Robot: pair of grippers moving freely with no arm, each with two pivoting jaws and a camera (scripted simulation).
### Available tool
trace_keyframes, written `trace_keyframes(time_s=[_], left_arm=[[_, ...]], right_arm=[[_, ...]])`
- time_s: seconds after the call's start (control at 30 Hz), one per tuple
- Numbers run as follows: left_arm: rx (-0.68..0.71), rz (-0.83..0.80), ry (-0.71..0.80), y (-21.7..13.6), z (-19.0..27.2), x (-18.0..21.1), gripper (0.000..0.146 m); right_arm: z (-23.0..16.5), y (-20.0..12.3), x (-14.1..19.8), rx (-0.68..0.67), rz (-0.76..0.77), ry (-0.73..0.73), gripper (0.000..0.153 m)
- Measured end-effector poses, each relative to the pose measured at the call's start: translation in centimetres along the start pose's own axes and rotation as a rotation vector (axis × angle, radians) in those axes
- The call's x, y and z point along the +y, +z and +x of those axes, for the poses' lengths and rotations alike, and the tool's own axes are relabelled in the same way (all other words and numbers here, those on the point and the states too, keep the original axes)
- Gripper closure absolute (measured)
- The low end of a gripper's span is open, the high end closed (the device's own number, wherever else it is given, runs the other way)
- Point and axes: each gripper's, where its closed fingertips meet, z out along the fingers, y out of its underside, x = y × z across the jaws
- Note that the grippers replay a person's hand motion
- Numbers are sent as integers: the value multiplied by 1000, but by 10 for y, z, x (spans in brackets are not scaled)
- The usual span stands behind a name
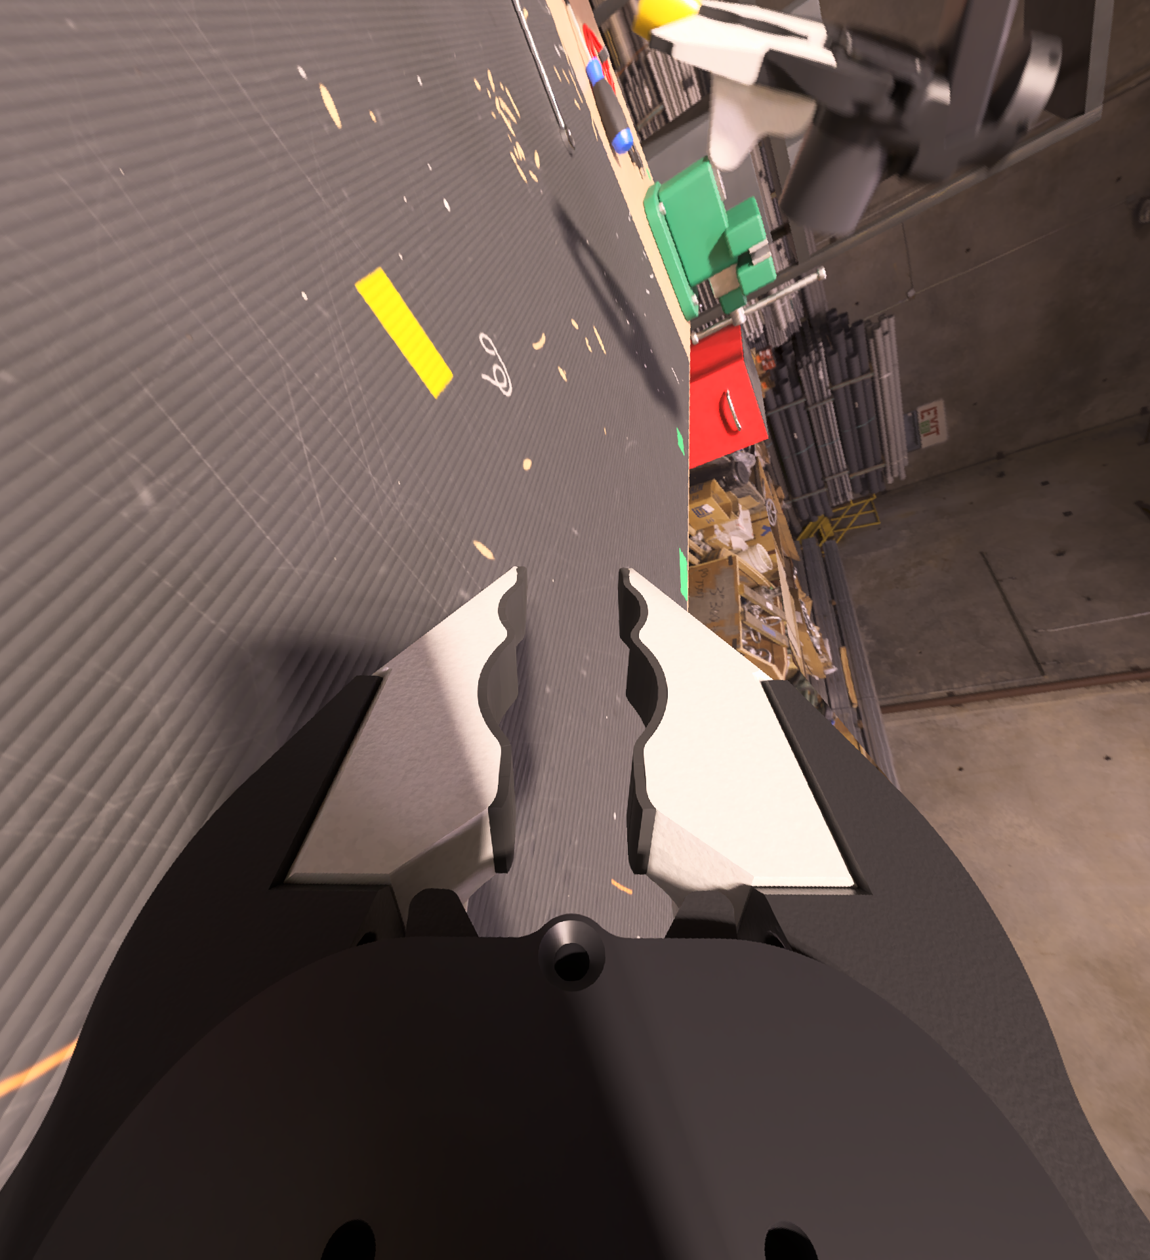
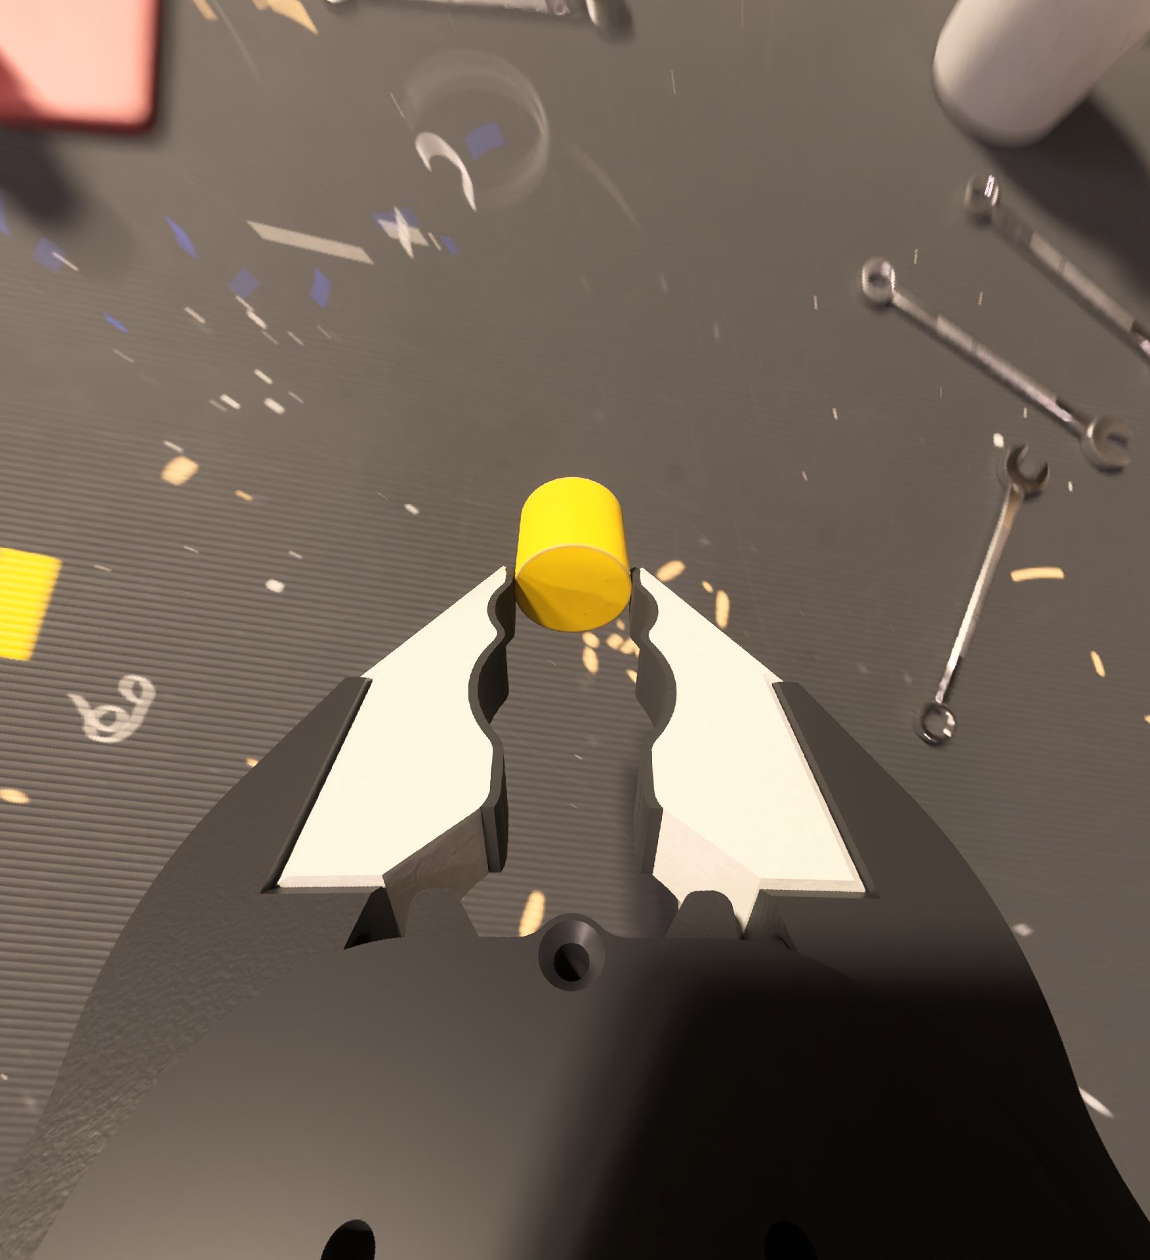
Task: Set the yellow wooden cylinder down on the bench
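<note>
The yellow wooden cylinder [image 2: 572, 556] is short and smooth. My right gripper [image 2: 572, 581] is shut on it, pinching it at the very fingertips, with its round end face toward the camera. It hangs above the dark ribbed bench top [image 2: 729, 327]. In the left wrist view the right gripper [image 1: 729, 48] shows at the top right, above the bench [image 1: 183, 477], with a bit of the cylinder [image 1: 660, 12] at the frame edge. My left gripper [image 1: 572, 579] is open and empty, low over the bench near its edge.
Several wrenches [image 2: 981, 354] lie on the bench to the right. A white cylinder [image 2: 1035, 61] and a red block [image 2: 61, 61] lie farther off. A yellow tape mark [image 2: 9, 603] is at the left. A green vise [image 1: 701, 238] and a red drawer [image 1: 725, 402] are at the bench edge.
</note>
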Motion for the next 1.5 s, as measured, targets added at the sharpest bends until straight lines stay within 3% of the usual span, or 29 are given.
trace_keyframes(time_s=[0.17, 0.53, 0.63, 1.03, 1.13, 1.2, 1.37, 1.5], left_arm=[[-19, -23, 37, 2, -4, 9, 120], [10, 29, 27, -13, -2, 9, 120], [12, 23, 23, -13, -3, 11, 120], [20, 0, 8, -5, -6, 16, 120], [21, -3, 11, -4, -6, 16, 120], [13, 1, 22, -6, -5, 15, 120], [-108, 99, 117, -32, -6, -1, 119], [-401, 311, 372, -90, 13, -27, 119]], right_arm=[[23, 38, 15, 23, -376, -112, 120], [29, 60, 32, -31, -920, -375, 120], [26, 70, 39, -60, -986, -423, 120], [25, 94, 53, -144, -895, -391, 120], [26, 86, 53, -140, -878, -388, 119], [26, 68, 43, -122, -824, -383, 107], [11, -9, -8, -81, -365, -320, 107], [-13, -59, -26, -24, 182, -170, 111]])
